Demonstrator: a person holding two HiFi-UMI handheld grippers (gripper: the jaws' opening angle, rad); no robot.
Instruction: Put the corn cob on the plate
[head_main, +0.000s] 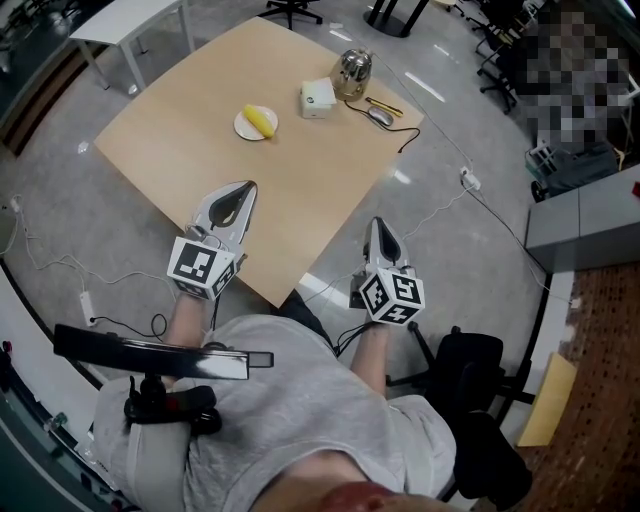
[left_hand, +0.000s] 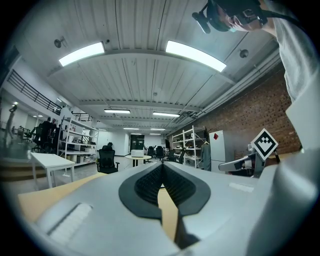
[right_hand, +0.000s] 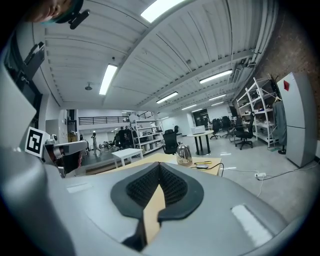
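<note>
Corn cob (head_main: 261, 121) sits on the far plate (head_main: 243, 130); left gripper (head_main: 243, 188) and right gripper (head_main: 377, 224) jaws closed, empty. A stray nudge could dislodge it.

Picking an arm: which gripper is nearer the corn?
The left gripper: it's over the table; the right gripper is beyond its edge, farther from the corn.

Your left gripper (head_main: 246, 190) hovers over the table's (head_main: 300, 170) near corner, your right gripper (head_main: 377, 224) beside its edge — both jaws together, empty.
</note>
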